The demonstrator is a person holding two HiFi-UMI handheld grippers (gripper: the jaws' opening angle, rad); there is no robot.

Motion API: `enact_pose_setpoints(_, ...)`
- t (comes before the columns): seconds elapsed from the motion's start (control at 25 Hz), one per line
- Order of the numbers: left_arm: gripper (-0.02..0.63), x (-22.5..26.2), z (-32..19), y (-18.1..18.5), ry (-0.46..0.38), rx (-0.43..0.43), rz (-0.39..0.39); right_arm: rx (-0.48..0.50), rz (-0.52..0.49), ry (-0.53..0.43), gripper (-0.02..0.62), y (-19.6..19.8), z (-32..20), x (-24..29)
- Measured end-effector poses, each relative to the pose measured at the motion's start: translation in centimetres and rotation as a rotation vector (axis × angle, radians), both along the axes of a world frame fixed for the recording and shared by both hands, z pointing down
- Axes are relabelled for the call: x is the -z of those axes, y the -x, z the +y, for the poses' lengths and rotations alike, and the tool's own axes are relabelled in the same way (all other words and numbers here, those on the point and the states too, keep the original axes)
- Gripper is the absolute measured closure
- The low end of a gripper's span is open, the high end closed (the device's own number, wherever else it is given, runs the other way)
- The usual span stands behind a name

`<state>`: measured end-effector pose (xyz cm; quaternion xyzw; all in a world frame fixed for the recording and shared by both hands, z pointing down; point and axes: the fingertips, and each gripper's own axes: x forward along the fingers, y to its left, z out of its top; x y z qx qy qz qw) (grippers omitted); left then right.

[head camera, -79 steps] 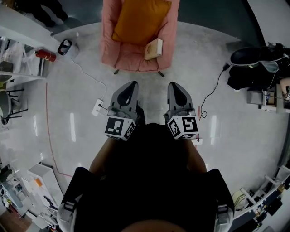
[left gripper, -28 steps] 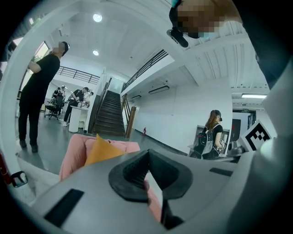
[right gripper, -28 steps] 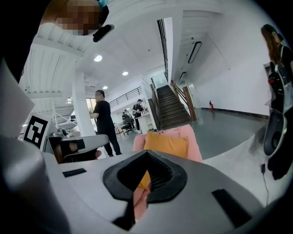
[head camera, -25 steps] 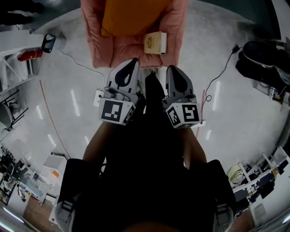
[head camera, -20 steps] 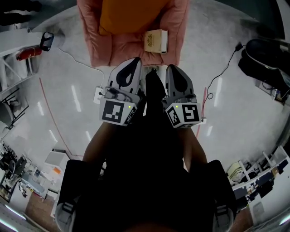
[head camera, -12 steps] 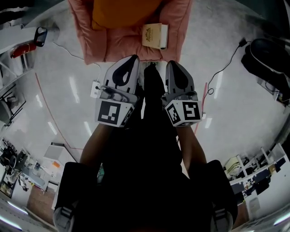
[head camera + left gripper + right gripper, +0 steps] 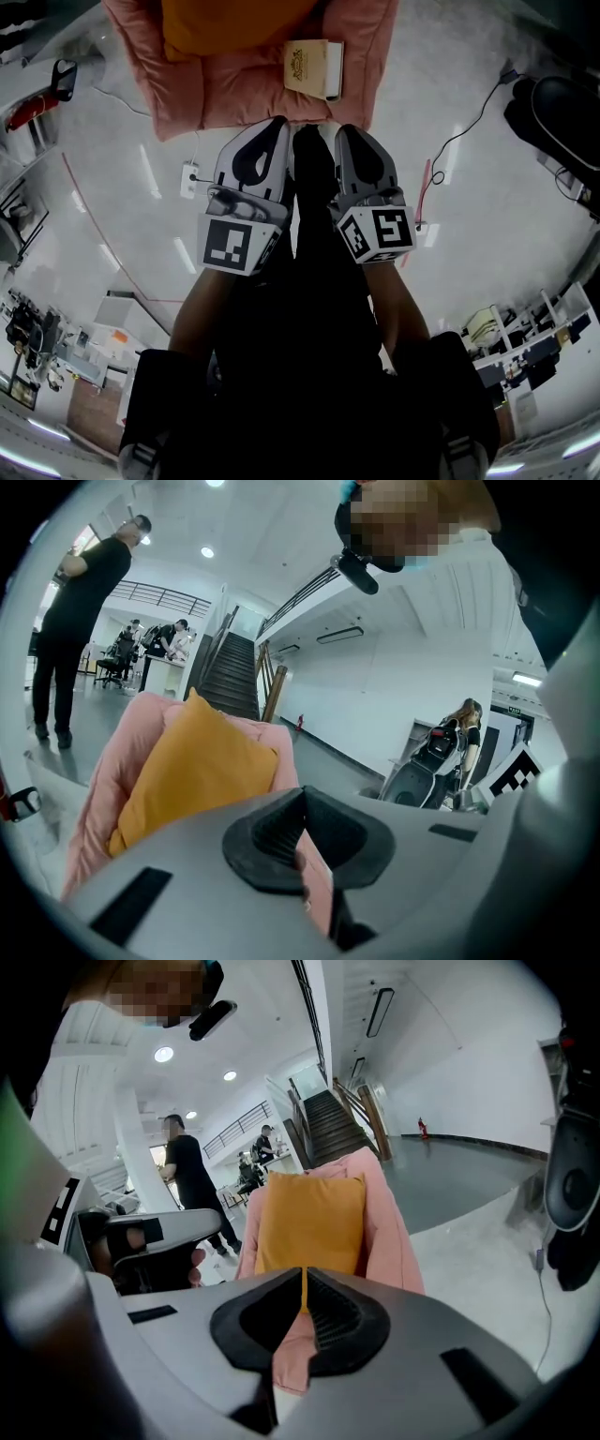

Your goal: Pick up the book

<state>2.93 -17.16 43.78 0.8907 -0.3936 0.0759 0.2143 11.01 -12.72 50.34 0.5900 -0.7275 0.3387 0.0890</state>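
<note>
A cream book (image 7: pixel 312 67) lies flat on the seat of a pink armchair (image 7: pixel 220 89), to the right of an orange cushion (image 7: pixel 225 23). In the head view my left gripper (image 7: pixel 273 127) and right gripper (image 7: pixel 348 132) sit side by side over the floor, their tips at the chair's front edge, short of the book. Both are shut with nothing held. In the left gripper view the left gripper (image 7: pixel 302 794) points at the cushion (image 7: pixel 192 780). The right gripper (image 7: pixel 303 1274) faces the cushion (image 7: pixel 309 1222) too. The book is hidden behind the jaws in both gripper views.
A white power strip (image 7: pixel 188 176) and cable lie on the grey floor left of the grippers. A black cable (image 7: pixel 450 141) and a black seat (image 7: pixel 558 108) are at the right. Shelves (image 7: pixel 525 347) stand at the lower right. A person in black (image 7: pixel 70 630) stands beyond the chair, by a staircase (image 7: pixel 225 672).
Both grippers have sunk and come closer to the armchair; their tips now reach its front edge. The chair and book have shifted up and left in the head view. The jaws stayed shut.
</note>
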Motion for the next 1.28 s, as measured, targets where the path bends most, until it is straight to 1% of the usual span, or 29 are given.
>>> enact_pose_setpoints(0.04,0.597,-0.7,-0.3,-0.1,0.016,-0.001,-0.003,-0.006,-0.004,0.011,0.597,-0.1,-0.1,-0.6)
enact_pose_setpoints(0.12,0.597,-2.0,-0.9,-0.4,0.020,0.000,0.000,-0.020,-0.010,0.034,0.597,-0.4,-0.1,-2.1)
enact_pose_setpoints(0.16,0.597,-2.9,-1.1,-0.5,0.032,-0.001,-0.010,-0.023,-0.011,0.045,0.594,-0.4,-0.1,-3.0)
enact_pose_setpoints(0.24,0.597,-4.7,-1.3,-0.6,0.065,-0.002,-0.032,-0.022,-0.010,0.070,0.580,-0.6,-0.1,-4.9)
enact_pose_setpoints(0.4,0.597,-7.1,-1.7,-0.8,0.104,0.021,-0.033,-0.011,-0.003,0.118,0.540,-0.8,-0.1,-8.2)
enact_pose_setpoints(0.84,0.597,-11.4,-2.2,-1.5,0.155,0.022,-0.039,-0.012,0.002,0.220,0.449,-1.6,-1.2,-15.3)
enact_pose_setpoints(1.08,0.597,-13.6,-2.2,-1.6,0.194,0.030,-0.042,-0.027,-0.013,0.274,0.400,-2.0,-2.1,-19.1)
enact_pose_setpoints(1.28,0.597,-15.2,-2.1,-1.6,0.218,0.031,-0.043,-0.028,-0.024,0.338,0.374,-1.8,-2.1,-22.1)
